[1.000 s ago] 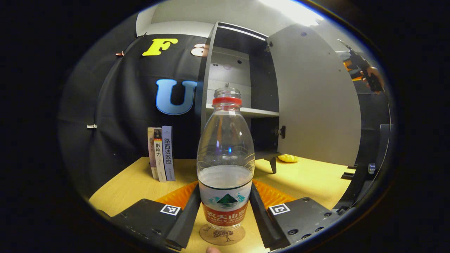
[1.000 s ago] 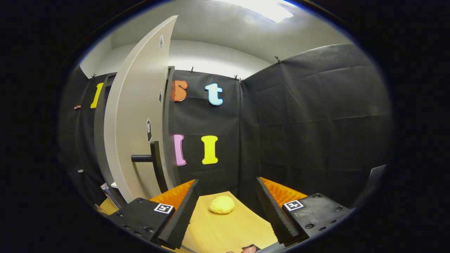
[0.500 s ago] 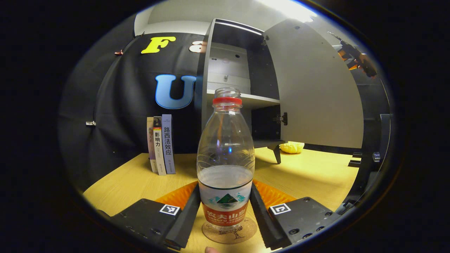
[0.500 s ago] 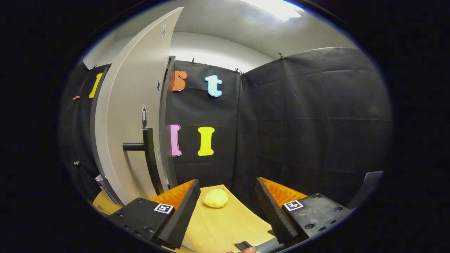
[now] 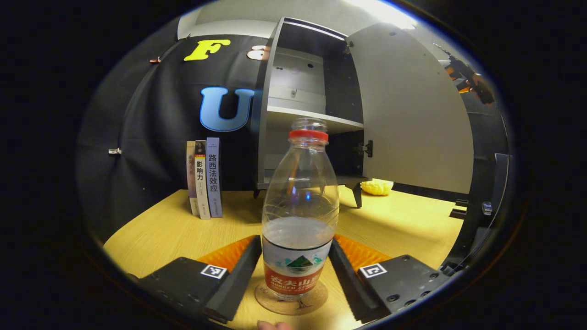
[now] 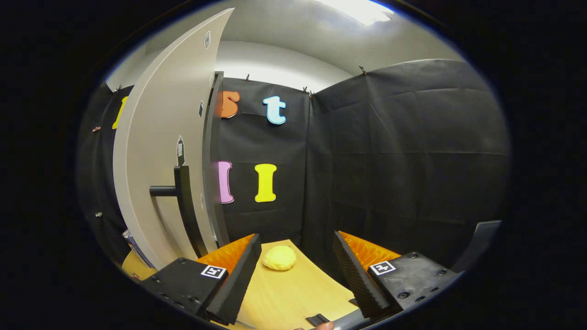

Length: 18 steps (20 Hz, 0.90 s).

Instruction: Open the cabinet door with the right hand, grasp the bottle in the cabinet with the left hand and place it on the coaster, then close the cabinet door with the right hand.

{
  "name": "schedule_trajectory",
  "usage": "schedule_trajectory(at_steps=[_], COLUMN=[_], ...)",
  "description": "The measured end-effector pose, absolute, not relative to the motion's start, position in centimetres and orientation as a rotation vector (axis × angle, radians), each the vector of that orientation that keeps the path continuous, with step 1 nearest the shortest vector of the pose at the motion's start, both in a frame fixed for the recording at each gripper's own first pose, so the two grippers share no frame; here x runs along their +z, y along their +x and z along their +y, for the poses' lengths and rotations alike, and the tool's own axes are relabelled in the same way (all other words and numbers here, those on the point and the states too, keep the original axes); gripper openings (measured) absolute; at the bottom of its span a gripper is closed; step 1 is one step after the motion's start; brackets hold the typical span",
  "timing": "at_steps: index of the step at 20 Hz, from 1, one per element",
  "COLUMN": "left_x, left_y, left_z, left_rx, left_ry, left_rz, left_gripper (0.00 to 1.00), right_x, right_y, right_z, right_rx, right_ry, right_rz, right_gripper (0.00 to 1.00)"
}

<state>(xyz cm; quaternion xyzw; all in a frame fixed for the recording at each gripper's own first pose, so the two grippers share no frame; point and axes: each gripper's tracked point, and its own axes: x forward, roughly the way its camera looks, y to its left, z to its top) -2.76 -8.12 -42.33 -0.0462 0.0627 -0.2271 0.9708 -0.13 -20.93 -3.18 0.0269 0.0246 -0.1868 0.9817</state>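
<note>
Both fingers of my left gripper (image 5: pixel 296 270) bracket the bottle (image 5: pixel 299 215) standing on the coaster (image 5: pixel 291 299), contact unclear; right gripper (image 6: pixel 296 270), fingers spread, must next push the cabinet door (image 6: pixel 158 151) at ten o'clock.

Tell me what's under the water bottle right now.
A round coaster lies under the bottle, on the wooden table. The coaster's rim shows around the base; its middle is covered by the bottle.
</note>
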Motion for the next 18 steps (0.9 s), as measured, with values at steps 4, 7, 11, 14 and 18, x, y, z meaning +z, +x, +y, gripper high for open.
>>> schedule_trajectory(at_steps=[4, 7, 11, 14, 18], left_x=[-42.2, -41.5, -38.9, -35.3, -29.0], left_y=[-3.0, -3.5, -4.8, -5.3, -5.1], left_z=[-7.6, -7.0, -5.6, -4.4, -3.2], left_rx=[-0.435, -0.414, -0.366, -0.313, -0.239], left_ry=[-0.091, -0.089, -0.081, -0.096, -0.083], left_rz=[0.149, 0.154, 0.152, 0.147, 0.129], left_gripper=[0.97, 0.97, 0.97, 0.97, 0.96], right_x=[-3.2, -3.5, -4.0, -3.9, -3.3], right_y=[-0.1, -0.2, -0.2, 0.0, 0.6], right_z=[-21.0, -21.2, -21.2, -21.0, -20.5], right_rx=[-0.372, -0.369, -0.355, -0.335, -0.294], right_ry=[0.064, 0.061, 0.064, 0.059, 0.037], right_rz=[0.047, 0.048, 0.061, 0.056, 0.033], right_gripper=[0.98, 0.98, 0.98, 0.97, 0.97])
